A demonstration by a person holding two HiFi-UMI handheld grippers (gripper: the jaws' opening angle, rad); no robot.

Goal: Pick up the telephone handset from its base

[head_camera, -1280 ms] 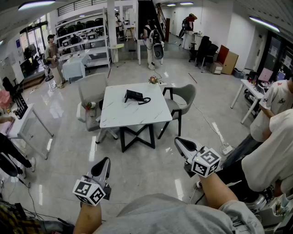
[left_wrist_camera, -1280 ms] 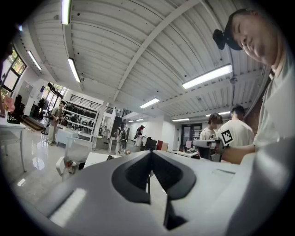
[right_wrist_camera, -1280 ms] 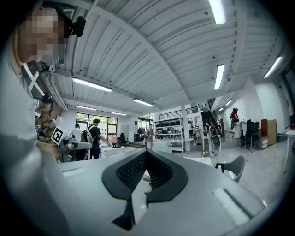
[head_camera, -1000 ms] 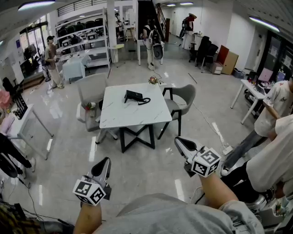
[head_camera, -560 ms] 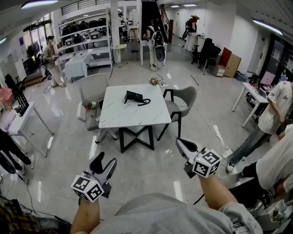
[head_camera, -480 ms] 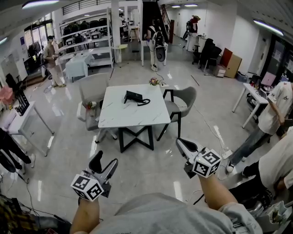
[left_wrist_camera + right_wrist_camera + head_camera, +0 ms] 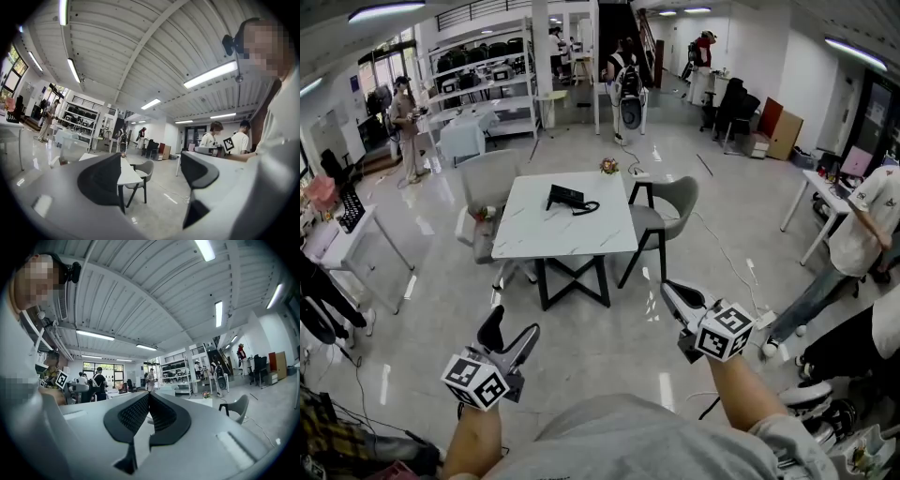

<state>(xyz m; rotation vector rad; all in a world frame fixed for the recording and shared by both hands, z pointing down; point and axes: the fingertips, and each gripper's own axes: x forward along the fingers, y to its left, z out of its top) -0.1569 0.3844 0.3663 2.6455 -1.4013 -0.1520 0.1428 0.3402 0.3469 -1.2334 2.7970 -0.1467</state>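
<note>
Telephone handset (image 7: 566, 197) sat untouched on the tabletop (image 7: 581, 239), well ahead of me. Left gripper (image 7: 508, 330) fingers had just been opening, nothing between them; right gripper (image 7: 674, 296) fingers were together. I judged the left was readying for the grab.

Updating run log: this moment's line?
left gripper: jaws just opening, empty | right gripper: shut, empty | black corded telephone: on white marble table, untouched

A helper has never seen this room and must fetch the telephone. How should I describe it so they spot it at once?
Find the white marble table mid-floor, a grey chair at its right. Toward its far side lies the telephone: low, corded, the only black thing on that white top.
</note>
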